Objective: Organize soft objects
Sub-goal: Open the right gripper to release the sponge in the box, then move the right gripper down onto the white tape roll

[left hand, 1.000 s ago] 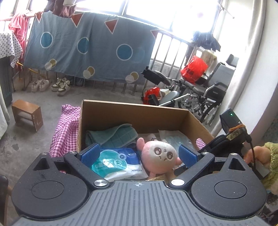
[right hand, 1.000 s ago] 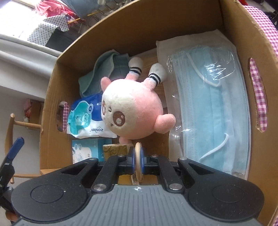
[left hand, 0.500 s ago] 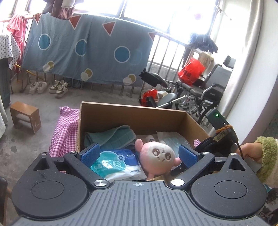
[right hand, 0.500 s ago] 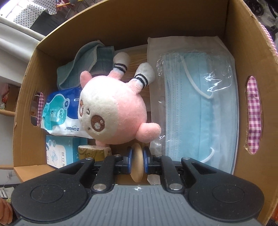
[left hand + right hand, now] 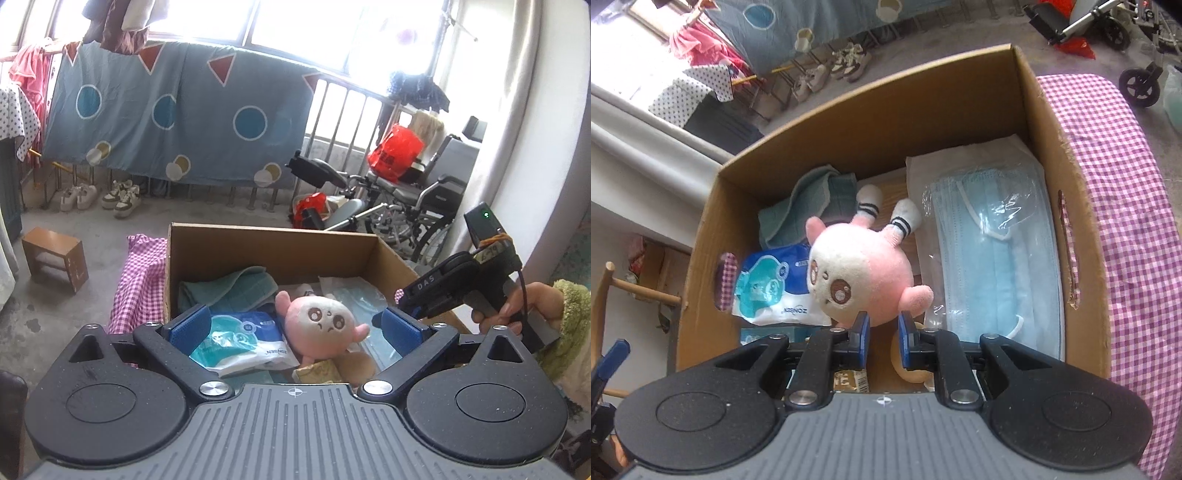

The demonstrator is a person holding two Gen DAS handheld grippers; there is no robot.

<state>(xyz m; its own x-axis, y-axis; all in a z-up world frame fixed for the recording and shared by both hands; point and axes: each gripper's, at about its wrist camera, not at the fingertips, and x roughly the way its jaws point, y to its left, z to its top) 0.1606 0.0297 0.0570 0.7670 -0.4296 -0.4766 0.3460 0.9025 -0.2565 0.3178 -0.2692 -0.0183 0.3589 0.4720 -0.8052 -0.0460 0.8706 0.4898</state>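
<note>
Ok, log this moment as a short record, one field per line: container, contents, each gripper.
container: cardboard box on pink checked cloth
plush: pink toy, mid box, face toward camera
right of plush: bagged blue masks
left of plush: wipes pack, green towel behind it
left gripper: open, above near edge, empty
right gripper: partly open at plush, gripping nothing

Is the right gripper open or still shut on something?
Open. The right gripper shows a clear gap between its blue pads, nothing clamped; the pink plush lies in the cardboard box just ahead.
</note>
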